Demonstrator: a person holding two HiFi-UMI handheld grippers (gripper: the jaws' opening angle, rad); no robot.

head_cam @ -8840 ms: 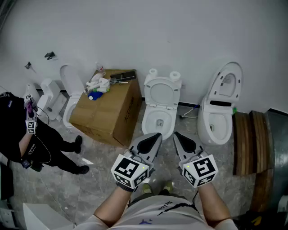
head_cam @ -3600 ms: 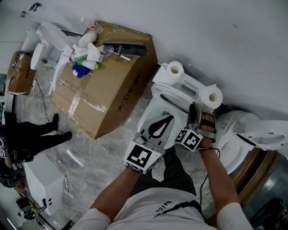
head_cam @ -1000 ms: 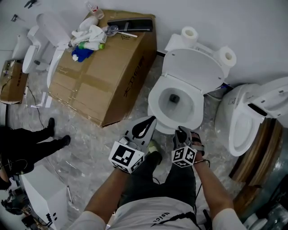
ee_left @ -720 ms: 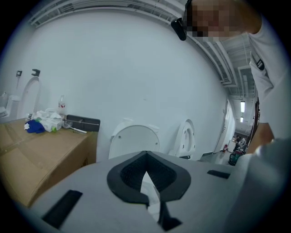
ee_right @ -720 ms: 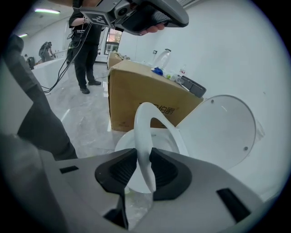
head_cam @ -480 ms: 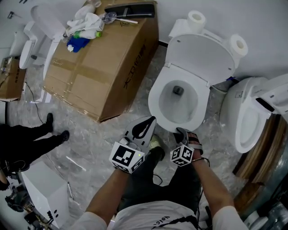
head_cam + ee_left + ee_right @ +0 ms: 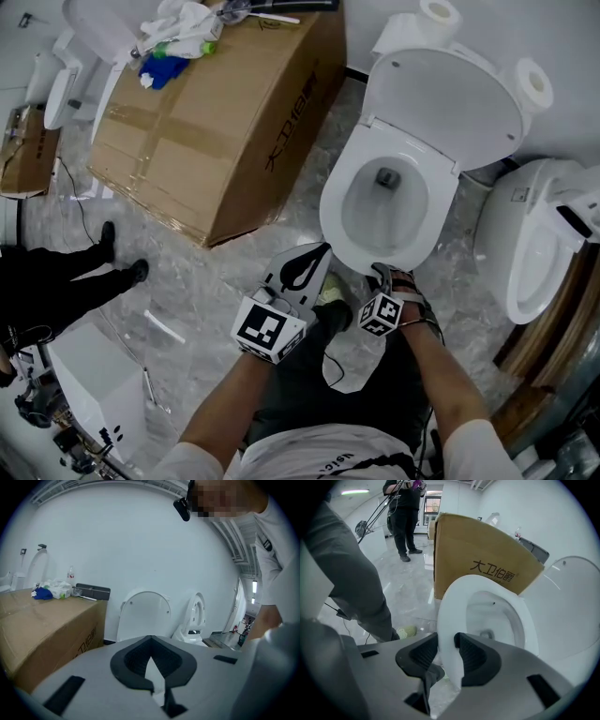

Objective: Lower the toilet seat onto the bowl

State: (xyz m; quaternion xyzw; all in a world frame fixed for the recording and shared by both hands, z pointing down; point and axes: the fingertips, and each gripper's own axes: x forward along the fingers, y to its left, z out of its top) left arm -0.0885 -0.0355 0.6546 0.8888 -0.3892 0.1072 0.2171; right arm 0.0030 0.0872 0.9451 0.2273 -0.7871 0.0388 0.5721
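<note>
On bowl [image 7: 375, 217], toilet seat [image 7: 434, 211] flat, front toward person [image 7: 314, 398]

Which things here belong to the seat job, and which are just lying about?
Job: toilet seat, bowl, raised lid, right claw, opening astride the seat's front rim.
Lying about: cardboard box, rags atop it, toilet rolls, neighbouring toilet.

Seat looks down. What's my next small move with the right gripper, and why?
Probably draw the right gripper straight back off the seat. Its jaws are opening with the seat's front rim between them, and the seat seems to lie on the bowl, so nothing is left to hold.
</note>
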